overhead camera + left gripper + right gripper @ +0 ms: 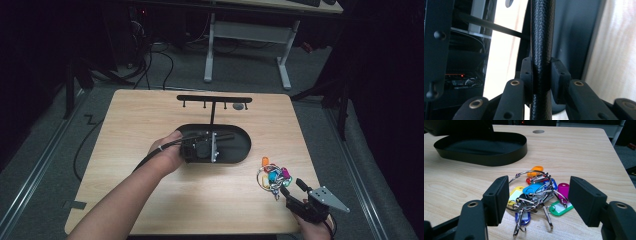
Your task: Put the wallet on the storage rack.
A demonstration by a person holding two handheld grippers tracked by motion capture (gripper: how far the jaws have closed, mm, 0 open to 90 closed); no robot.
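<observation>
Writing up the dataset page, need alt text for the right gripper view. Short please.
The open right tongs frame a bunch of colourful key tags on metal rings, lying on a light wooden table. Behind, to the left, sits a shallow black oval tray, with a small round grey disc in the tabletop near the far edge.

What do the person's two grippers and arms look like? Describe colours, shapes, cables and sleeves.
Both grippers are black. The right gripper has blocky rectangular pads, brass-coloured pivot rivets and a grey three-cornered plate on top. The left gripper carries a silvery bracket and trails a black cable. No sleeves show on the forearms.
</observation>
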